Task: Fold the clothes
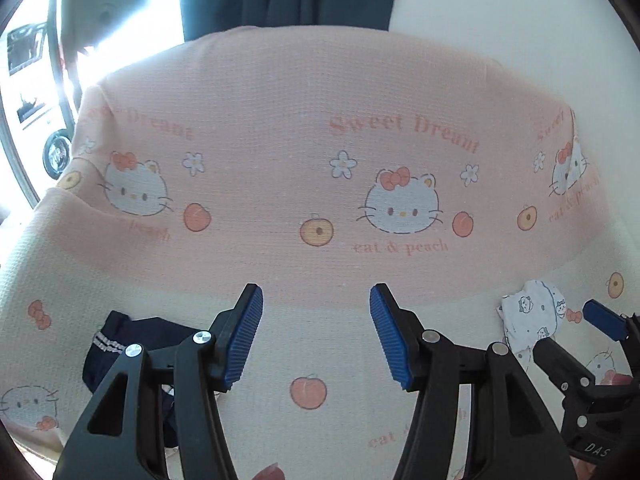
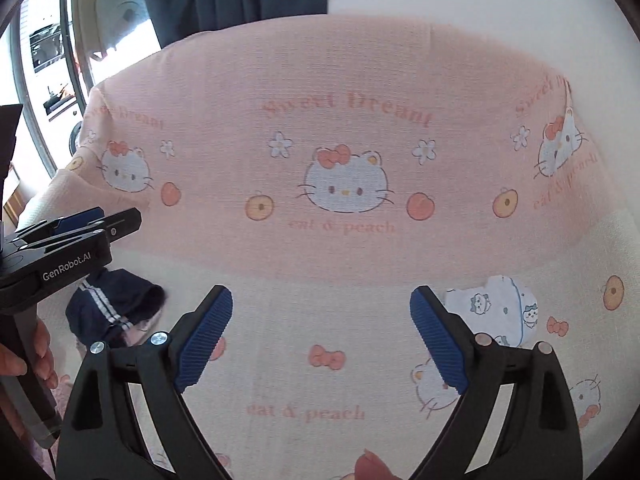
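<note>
now both your left tongs [image 1: 316, 336] and right tongs [image 2: 322, 338] gape empty over the pink cartoon-cat printed sheet [image 1: 280, 92]; a dark navy white-striped garment [image 2: 112, 308] lies left, a white cartoon-print garment [image 2: 500, 308] right.

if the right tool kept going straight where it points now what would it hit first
Most likely the bare printed bedsheet: nothing lies between the open right tool and the cloth. The small white garment sits just right of that line, the navy garment well left. Depth is unclear.
</note>
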### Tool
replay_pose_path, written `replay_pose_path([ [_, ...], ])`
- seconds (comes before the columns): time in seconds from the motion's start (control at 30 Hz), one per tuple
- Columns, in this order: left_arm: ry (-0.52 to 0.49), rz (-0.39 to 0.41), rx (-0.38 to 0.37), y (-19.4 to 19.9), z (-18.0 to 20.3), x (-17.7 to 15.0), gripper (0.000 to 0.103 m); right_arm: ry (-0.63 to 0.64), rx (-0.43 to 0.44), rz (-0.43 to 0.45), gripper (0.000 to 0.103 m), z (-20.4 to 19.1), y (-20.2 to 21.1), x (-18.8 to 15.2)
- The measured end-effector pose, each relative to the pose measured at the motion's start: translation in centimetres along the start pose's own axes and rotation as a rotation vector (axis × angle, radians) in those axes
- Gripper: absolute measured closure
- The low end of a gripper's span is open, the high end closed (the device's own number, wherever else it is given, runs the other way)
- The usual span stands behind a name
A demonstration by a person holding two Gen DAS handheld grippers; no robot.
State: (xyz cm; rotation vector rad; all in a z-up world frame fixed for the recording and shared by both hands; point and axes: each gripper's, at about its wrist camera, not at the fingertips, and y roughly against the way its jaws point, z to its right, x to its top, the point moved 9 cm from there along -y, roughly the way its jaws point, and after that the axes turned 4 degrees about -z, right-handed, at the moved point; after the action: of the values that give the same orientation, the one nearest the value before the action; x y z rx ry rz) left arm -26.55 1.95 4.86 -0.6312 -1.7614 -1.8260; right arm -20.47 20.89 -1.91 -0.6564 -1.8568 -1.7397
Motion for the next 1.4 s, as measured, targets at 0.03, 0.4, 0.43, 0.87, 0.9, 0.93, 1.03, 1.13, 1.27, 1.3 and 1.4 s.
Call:
replay_pose_path([
  [0.03, 0.008, 0.005, -0.009, 1.0, -0.8, -0.4, 0.044, 0.003, 0.009, -0.003, 0.011, -1.0, 0.9, 0.4],
  [0.4, 0.006, 0.095, -0.067, 8.5, -5.3, -7.0, 0.026, -0.021, -0.004, -0.028, 0.011, -4.9, 6.1, -2.3],
  [0.43, -0.011, 0.096, -0.043, 8.5, -5.6, -8.0, 0.024, -0.025, -0.017, -0.030, 0.011, -4.9, 6.5, -2.9],
  [0.87, 0.008, -0.057, -0.052, 9.3, -5.2, -21.0, 0.018, -0.037, -0.054, -0.045, 0.005, -5.8, 11.8, -12.5],
  [0.9, 0.004, -0.058, -0.058, 9.4, -4.9, -21.6, 0.018, -0.047, -0.043, -0.059, 0.005, -5.7, 11.8, -13.0],
  [0.93, 0.002, -0.058, -0.068, 9.5, -4.6, -22.2, 0.018, -0.046, -0.042, -0.067, 0.005, -5.6, 11.7, -13.4],
  [1.03, -0.004, -0.058, -0.066, 9.5, -4.0, -22.9, 0.018, -0.032, -0.055, -0.092, 0.004, -5.5, 11.1, -14.4],
  [1.13, 0.008, -0.060, -0.060, 9.3, -3.9, -22.7, 0.018, -0.028, -0.050, -0.102, 0.004, -5.7, 10.6, -14.8],
  [1.27, 0.043, -0.046, -0.077, 9.4, -4.3, -22.4, 0.018, -0.034, -0.066, -0.082, 0.004, -5.8, 10.6, -14.5],
  [1.3, 0.045, -0.037, -0.082, 9.4, -4.3, -22.3, 0.018, -0.027, -0.067, -0.085, 0.004, -5.9, 10.5, -14.5],
  [1.4, 0.039, -0.033, -0.076, 9.3, -4.4, -22.3, 0.018, -0.011, -0.071, -0.095, 0.004, -6.1, 10.2, -14.6],
])
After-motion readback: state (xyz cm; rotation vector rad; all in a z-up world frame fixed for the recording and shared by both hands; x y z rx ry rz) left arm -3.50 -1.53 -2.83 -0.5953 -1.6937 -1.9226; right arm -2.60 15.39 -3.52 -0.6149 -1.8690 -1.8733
